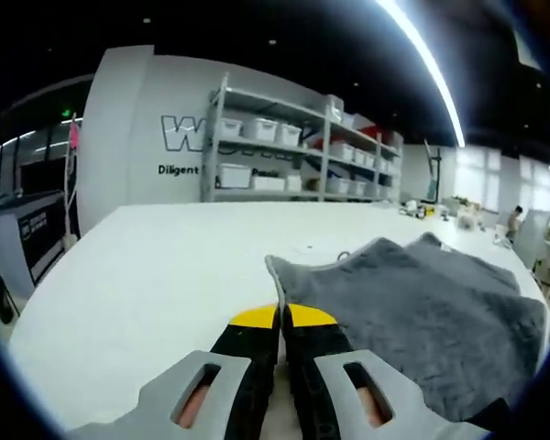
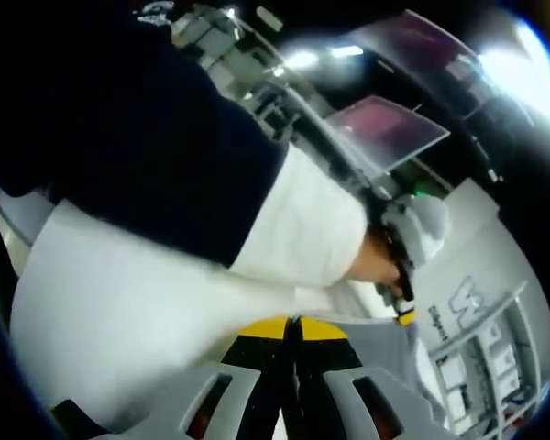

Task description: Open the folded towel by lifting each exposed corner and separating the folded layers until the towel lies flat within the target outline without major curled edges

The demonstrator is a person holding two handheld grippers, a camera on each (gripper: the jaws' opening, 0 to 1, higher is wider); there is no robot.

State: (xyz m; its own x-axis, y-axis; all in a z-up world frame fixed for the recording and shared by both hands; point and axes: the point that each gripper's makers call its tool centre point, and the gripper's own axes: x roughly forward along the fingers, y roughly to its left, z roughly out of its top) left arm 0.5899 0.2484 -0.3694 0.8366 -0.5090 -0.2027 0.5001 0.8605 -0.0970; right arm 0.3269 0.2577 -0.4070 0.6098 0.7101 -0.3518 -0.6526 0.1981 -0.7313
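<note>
Towel [image 1: 431,307]: grey, on the white table, right of and beyond the left gripper; near-left corner raised in a narrow upright flap touching the jaw tips; surface rumpled, far edge wavy.
Left gripper [image 1: 281,318]: jaws together, yellow tips meeting with only a thin seam between; towel corner rising right at that seam, apparently pinched, though the contact itself is hard to make out.
Right gripper [image 2: 291,327]: jaws together, yellow tips closed with no gap; nothing seen between them; view rolled strongly.
Other gripper [image 2: 405,307]: seen in the right gripper view beyond the tips, held in a hand [image 2: 378,258], yellow tip pointing down at grey cloth.
Sleeve [image 2: 298,225]: white, bulky, leading to that hand; dark clothing [image 2: 137,128] behind it, across the upper left.
Table [image 1: 156,275]: white, broad, bare on the left of the towel; small items far right, too small to tell.
Shelves [image 1: 284,151]: metal rack with white bins, against the far wall, behind the table.
Wall [image 1: 133,119]: grey, with large lettering partly hidden by the rack.
Ceiling light [image 1: 426,64]: long bright strip, upper right.
</note>
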